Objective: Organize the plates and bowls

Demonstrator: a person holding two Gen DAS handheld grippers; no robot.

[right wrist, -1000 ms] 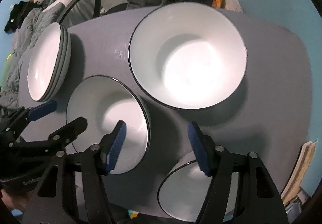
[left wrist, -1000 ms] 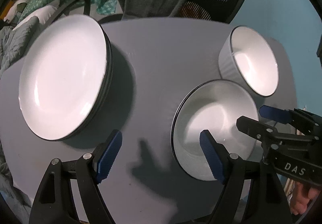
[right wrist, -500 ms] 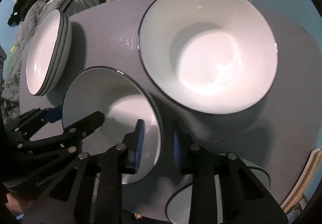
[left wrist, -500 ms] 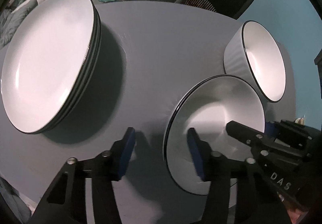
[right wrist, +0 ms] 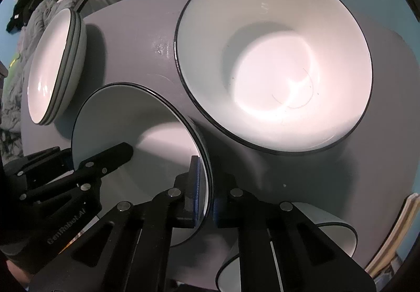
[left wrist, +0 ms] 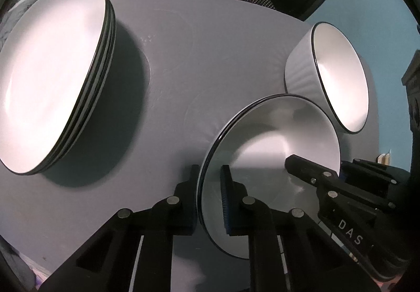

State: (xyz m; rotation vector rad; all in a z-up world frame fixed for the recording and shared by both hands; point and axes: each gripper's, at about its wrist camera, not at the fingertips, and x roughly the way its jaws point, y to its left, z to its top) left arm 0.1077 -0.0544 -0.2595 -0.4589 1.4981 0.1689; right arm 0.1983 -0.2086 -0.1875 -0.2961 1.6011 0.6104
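Pinching the same small plate [left wrist: 265,139] from opposite sides, both sets of jaws have just been closing and now press on its rim: the left gripper [left wrist: 210,195] has one pad under the outer edge and one on the white inner face, and the right gripper [right wrist: 206,195] clamps the far edge the same way. Glazed ceramic like this is stiff, fairly heavy for a rim pinch, slick and breakable, so the thin black-edged rim is the only place to hold it, and a two-sided grip suits it; a tilt could let it slide off the pads. A second dark edge line just under the plate's rim hints at another plate beneath, though I cannot tell for sure.

Taking that plate as landmark: the big bowl [right wrist: 273,61] stands just beside it on the right gripper's side, its rim nearly touching. A stack of larger plates [left wrist: 52,74] sits well apart on the left gripper's side. A smaller bowl [right wrist: 328,231] lies near, partly hidden behind the right gripper. All rest on the grey desk [left wrist: 197,56].
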